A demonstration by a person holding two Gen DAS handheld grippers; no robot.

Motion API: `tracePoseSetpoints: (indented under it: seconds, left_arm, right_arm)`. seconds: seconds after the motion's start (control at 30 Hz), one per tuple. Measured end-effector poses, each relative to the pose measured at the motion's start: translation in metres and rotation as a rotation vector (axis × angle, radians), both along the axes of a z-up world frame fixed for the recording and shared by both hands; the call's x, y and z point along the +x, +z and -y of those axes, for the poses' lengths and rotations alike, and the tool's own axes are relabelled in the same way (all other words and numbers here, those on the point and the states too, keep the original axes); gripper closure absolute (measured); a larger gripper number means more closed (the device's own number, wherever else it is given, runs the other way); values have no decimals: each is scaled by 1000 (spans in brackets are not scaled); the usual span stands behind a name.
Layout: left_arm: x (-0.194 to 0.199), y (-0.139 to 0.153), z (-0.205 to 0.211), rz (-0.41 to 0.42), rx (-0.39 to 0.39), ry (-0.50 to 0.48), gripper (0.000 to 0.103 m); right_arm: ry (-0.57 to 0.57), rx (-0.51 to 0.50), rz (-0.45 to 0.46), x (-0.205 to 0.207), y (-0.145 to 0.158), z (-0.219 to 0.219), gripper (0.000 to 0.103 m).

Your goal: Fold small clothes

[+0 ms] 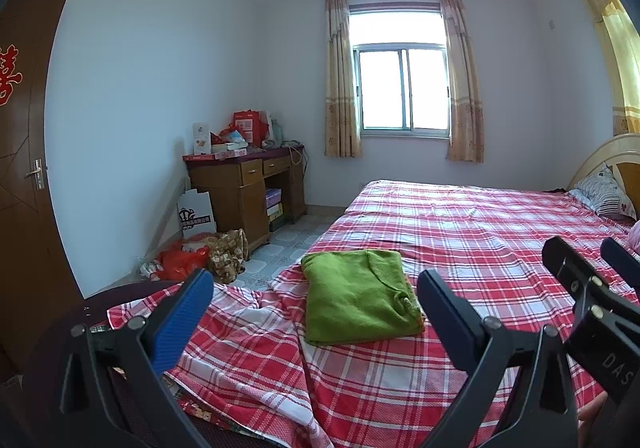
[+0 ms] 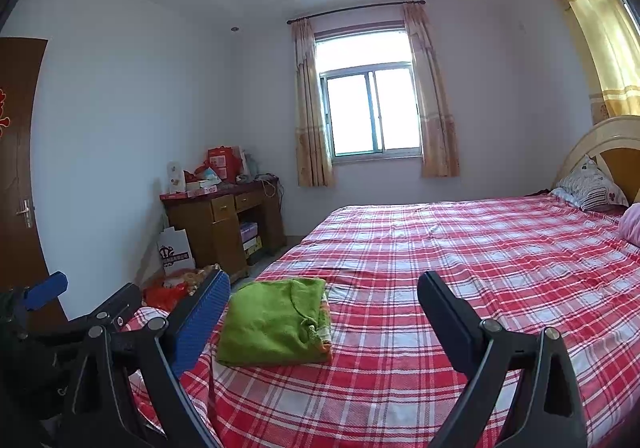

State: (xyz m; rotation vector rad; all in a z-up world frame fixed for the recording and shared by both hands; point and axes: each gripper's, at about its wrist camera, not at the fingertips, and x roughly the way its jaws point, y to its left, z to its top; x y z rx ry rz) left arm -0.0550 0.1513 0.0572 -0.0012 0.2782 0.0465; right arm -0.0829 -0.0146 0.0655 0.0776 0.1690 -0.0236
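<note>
Folded garment (image 1: 358, 298) on bed (image 1: 480, 240), desk (image 1: 244, 187) behind-left.

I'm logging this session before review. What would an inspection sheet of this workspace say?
Surface: bed with a red plaid sheet, wrinkled near the foot.
Job's things: green garment lies folded on the sheet; an orange edge shows beneath it.
Clutter: pillow at the headboard; pink item at the right edge.
Grippers: left claw open, empty; right claw open, empty; both above the sheet.
Cables: cord on the desk, unclear.
Surroundings: window, curtains, door, bags on the floor.
</note>
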Motion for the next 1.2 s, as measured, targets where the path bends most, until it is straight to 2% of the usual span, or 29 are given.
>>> tracePoseSetpoints:
  seconds: [1.2]
  left_arm:
    - [8,-1,-4,-32,13,13,0]
  right_arm:
    - [-7,19,-16,3,-5,3,8]
